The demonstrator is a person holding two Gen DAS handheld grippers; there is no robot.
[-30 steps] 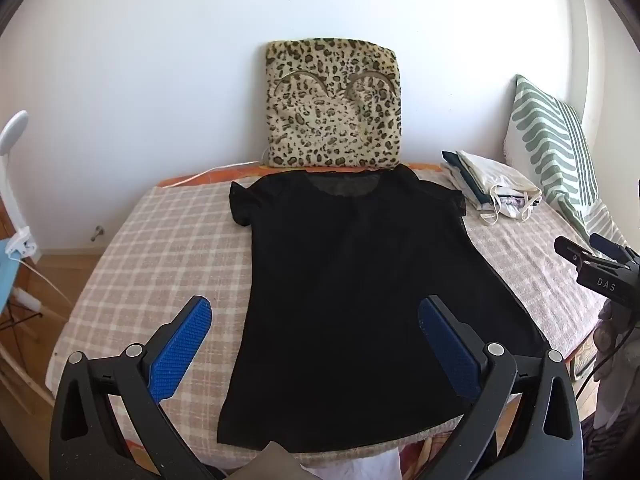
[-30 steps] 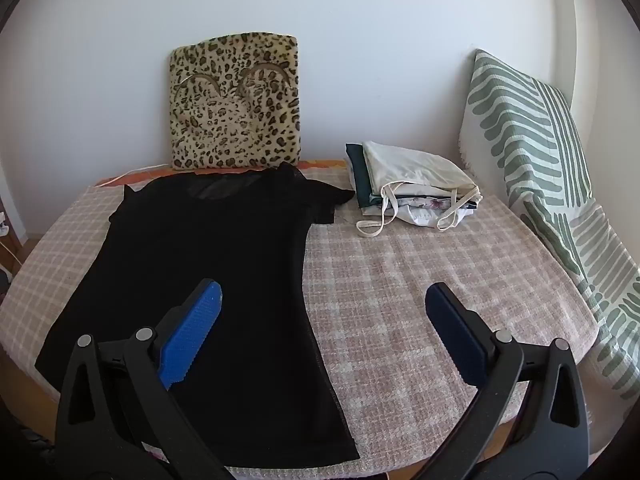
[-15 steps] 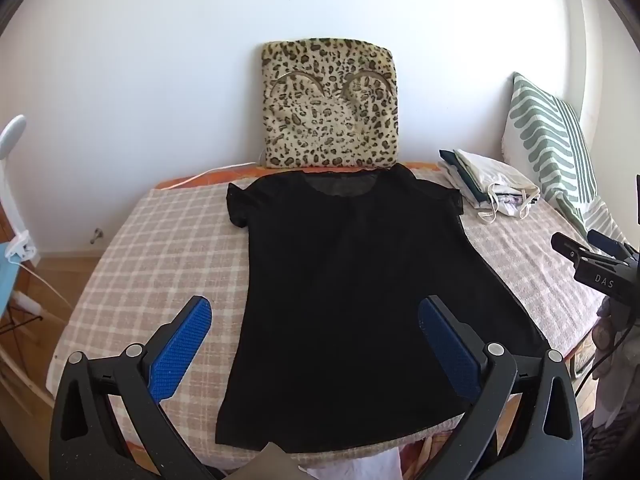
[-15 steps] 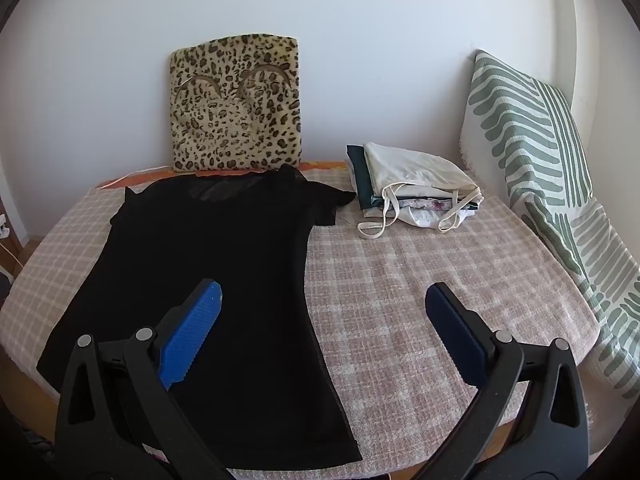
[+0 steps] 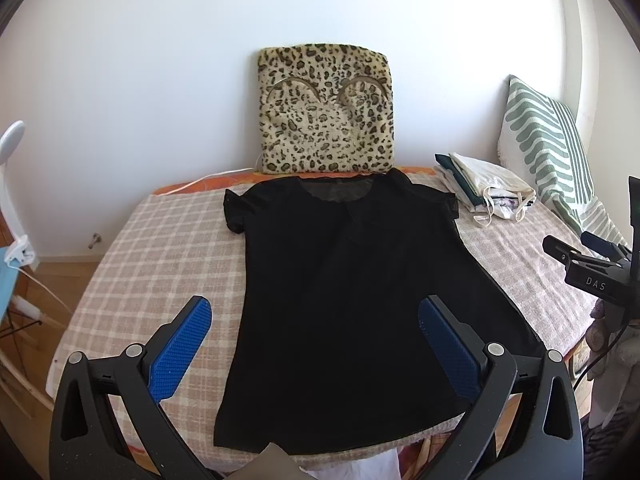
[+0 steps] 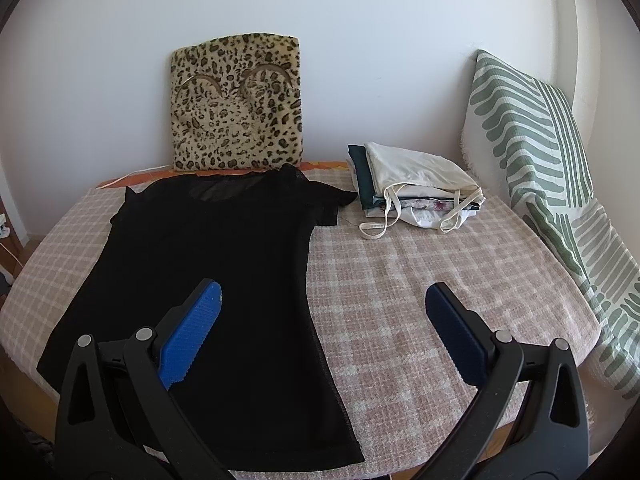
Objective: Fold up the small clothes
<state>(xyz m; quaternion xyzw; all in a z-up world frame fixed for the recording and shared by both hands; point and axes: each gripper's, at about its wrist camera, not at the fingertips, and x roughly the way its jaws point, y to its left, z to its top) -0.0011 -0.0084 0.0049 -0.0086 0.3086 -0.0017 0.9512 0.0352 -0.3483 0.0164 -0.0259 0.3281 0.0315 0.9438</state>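
Note:
A black short-sleeved t-shirt [image 5: 352,280] lies spread flat on the checked table cover [image 5: 160,252], neck toward the wall; it also shows in the right wrist view [image 6: 216,260]. My left gripper [image 5: 314,312] is open and empty, held above the shirt's lower half near the hem. My right gripper [image 6: 322,300] is open and empty, above the shirt's right side edge; its body shows at the right edge of the left wrist view [image 5: 588,276].
A stack of folded clothes [image 6: 416,192] sits at the back right of the table. A leopard-print cushion [image 6: 238,104] leans on the wall behind the shirt. A green-striped pillow [image 6: 532,140] stands at the right. A white lamp [image 5: 10,148] is at the far left.
Both grippers have drawn back a little from the table; the shirt looks slightly smaller and farther. The shirt itself has not moved.

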